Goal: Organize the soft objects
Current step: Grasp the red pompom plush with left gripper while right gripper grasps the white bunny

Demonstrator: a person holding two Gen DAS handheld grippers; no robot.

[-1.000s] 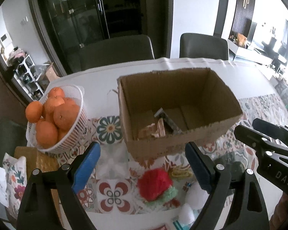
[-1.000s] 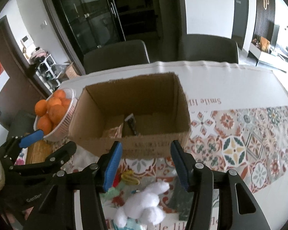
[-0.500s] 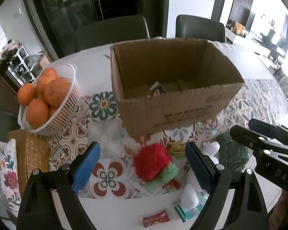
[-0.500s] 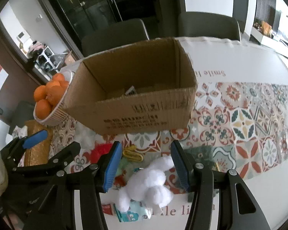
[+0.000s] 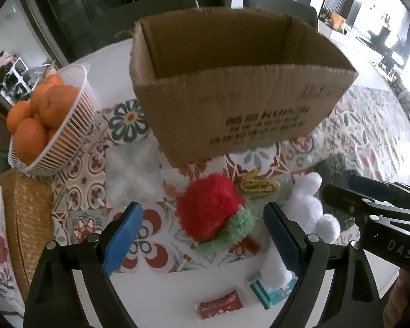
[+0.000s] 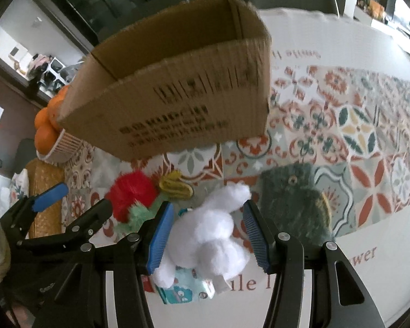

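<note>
A red and green fluffy toy lies on the patterned tablecloth, between the open jaws of my left gripper and just ahead of them. A white plush rabbit lies between the open jaws of my right gripper, untouched by the blue pads. It also shows in the left wrist view. A dark green knitted piece lies right of the rabbit. An open cardboard box stands behind the toys; it also shows in the right wrist view.
A white basket of oranges stands left of the box, with a woven mat in front of it. A yellow hair tie, a teal packet and a red packet lie among the toys.
Both grippers have come down and forward toward the toys. The box now looms larger and its inside is hidden. The rabbit now sits between the right jaws.
</note>
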